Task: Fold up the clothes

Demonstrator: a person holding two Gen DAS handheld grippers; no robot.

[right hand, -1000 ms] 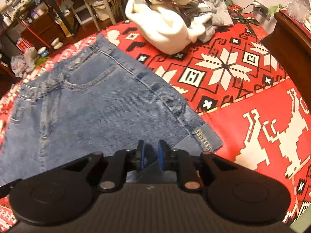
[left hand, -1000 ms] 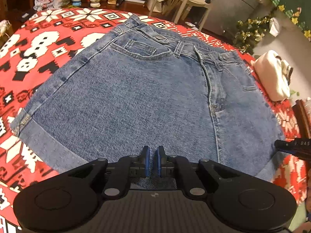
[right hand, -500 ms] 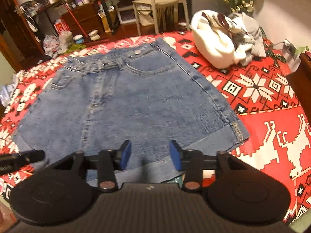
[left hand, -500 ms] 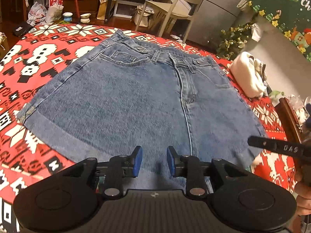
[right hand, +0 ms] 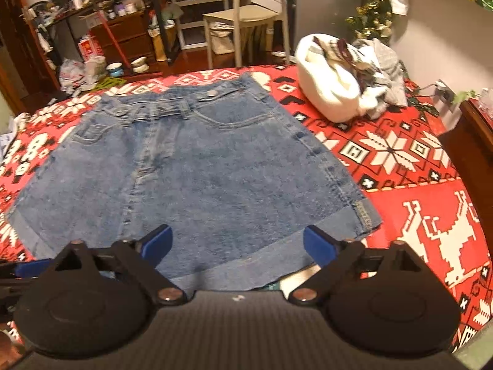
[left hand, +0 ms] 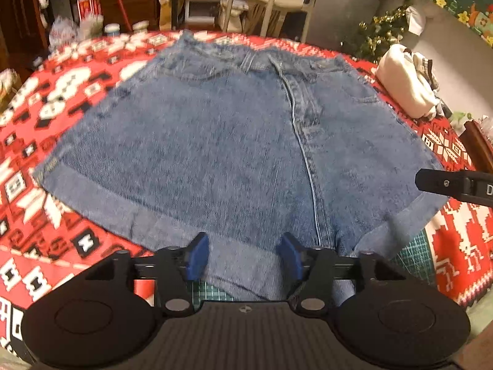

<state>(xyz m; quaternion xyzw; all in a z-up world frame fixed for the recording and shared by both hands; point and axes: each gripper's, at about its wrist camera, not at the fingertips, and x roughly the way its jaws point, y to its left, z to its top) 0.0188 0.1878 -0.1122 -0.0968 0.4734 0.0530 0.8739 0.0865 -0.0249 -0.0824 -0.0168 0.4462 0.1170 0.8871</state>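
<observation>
On the black finger of my right gripper [left hand: 456, 185], which comes into the left wrist view at 3 o'clock, I can read only one white letter "D"; the rest is cut by the edge. A red and white box [right hand: 90, 48] stands on the floor at 10 o'clock in the right wrist view, but its print is too small to read. The denim shorts [left hand: 234, 141] lie flat and spread on the red patterned cloth [left hand: 61, 92], waistband at 12 o'clock and the turned-up leg hems toward me at 6 o'clock. My left gripper [left hand: 243, 257] has its jaws opening, the blue pads apart above the near hem, and they do not press on the denim. In its own view my right gripper [right hand: 237, 240] is also opening, its pads standing very wide over the other hem, with nothing pinched. A pile of white and grey clothes [right hand: 342, 83] lies on the cloth at 1 o'clock, apart from the shorts. Behind the table I see a pale chair [right hand: 243, 12] at 12 o'clock and a small decorated tree [right hand: 372, 15]. A green cutting mat [left hand: 413, 249] shows under the cloth near the hem.
</observation>
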